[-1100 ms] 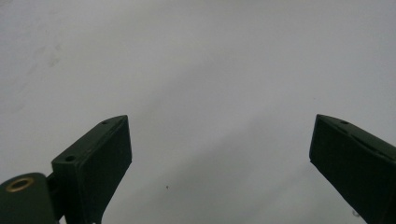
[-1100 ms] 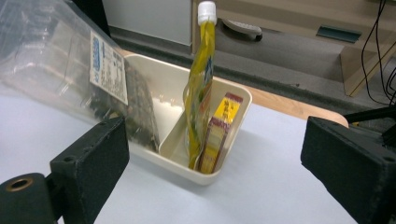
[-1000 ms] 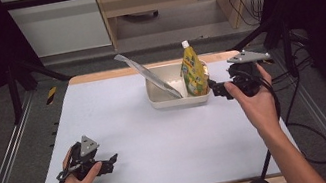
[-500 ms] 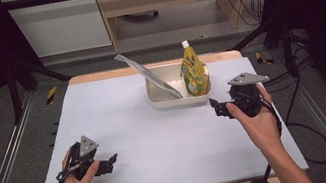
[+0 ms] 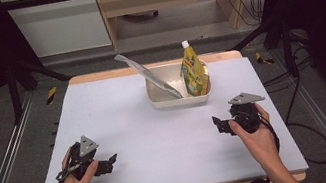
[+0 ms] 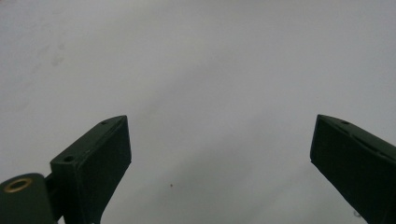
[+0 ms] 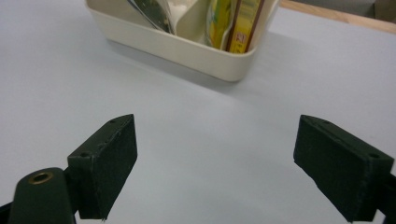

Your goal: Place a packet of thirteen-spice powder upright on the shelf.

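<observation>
**High view: two empty grippers low over a pale mat, one tub with two pouches behind**

High view frames a pale grey mat (image 5: 156, 123) laid over a wooden table whose edge is seen along the far and near sides. Beyond the table, a grey floor, a light wooden bench, a white cabinet, black frame struts and trailing cables are seen; metal rails run along both sides.

One cream tub (image 5: 180, 99) is counted, set on the far middle of the mat. Two pouches are held in it: a yellow spouted pouch (image 5: 194, 72) standing upright at its right end, and a silver pouch (image 5: 147, 74) leaning out over its left rim. Two grippers are counted, each held in one hand. The left gripper (image 5: 108, 162) is held near the front left corner, the right gripper (image 5: 218, 125) near the front right, well apart from the tub.

In the left gripper view, the jaws are seen spread wide with nothing between them, over bare mat (image 6: 210, 70). In the right gripper view, the jaws are likewise seen spread and empty, having just been closed by a little; the tub (image 7: 187, 51) is shown ahead, with the lower parts of both pouches inside it, detail not given from above. The room is given by the high view alone.
</observation>
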Demonstrator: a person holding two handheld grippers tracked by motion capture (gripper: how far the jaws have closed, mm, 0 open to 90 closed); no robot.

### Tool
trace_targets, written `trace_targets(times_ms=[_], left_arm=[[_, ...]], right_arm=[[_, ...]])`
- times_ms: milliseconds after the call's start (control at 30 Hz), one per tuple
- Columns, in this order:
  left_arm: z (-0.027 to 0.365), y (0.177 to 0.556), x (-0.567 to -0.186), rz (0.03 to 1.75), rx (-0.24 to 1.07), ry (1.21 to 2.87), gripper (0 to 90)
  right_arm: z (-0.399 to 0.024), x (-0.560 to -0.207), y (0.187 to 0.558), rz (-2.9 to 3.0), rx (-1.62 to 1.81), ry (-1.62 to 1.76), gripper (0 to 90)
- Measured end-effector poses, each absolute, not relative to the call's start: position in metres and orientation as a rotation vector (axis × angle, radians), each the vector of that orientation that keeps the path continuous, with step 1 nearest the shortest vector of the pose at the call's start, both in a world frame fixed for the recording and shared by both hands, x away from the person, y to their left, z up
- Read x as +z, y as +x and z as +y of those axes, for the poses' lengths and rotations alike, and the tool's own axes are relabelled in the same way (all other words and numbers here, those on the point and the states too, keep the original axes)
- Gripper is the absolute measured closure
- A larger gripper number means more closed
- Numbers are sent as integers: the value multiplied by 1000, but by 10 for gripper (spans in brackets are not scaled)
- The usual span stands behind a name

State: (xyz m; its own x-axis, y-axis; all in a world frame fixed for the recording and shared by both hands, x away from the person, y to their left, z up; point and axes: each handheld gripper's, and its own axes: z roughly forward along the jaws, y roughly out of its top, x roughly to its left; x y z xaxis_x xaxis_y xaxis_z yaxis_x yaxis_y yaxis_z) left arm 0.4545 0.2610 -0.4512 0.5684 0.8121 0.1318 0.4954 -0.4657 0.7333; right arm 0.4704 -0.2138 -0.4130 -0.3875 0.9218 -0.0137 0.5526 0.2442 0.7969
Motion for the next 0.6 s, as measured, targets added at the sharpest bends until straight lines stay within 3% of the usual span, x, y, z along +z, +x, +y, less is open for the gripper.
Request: trace_targets(times_ms=[600], left_arm=[[263, 455, -453, 1050, 651, 2161, 52]], right_arm=[[-231, -456, 473, 1962, 973, 1377, 96]])
